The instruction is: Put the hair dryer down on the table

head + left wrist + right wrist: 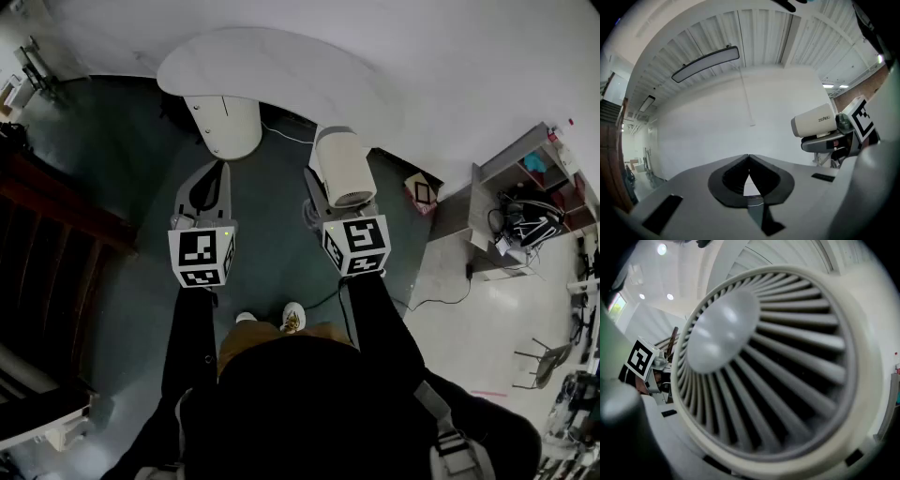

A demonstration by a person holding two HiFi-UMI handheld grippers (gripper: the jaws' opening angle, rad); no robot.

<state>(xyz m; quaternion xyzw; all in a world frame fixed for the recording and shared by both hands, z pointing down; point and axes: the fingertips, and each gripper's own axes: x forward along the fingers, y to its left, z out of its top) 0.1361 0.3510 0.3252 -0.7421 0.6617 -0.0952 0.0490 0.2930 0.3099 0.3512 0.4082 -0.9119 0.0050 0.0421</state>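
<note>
Standing over a dark floor [272, 234], a person holds tongs in each hand, arms in dark sleeves stretched forward. The left tongs [749, 157] are closed tip to tip on nothing. The right tongs [825, 140] are about half-way closed around the hair dryer [342, 167], which sits up in the air just ahead of the marker cube, carried with its barrel pointing away from the person.

The dryer is cream-white with a short, fat barrel. Its back end fills the right gripper view: a round grille of radial fins around a smooth central cap. A small line of grey lettering runs along its side.

Beyond it stands the bench [281, 75], a white rounded top on a pale pedestal. The dryer hangs short of the bench edge, so the task looks barely begun: carrying it over the top, lowering and releasing all remain.
</note>
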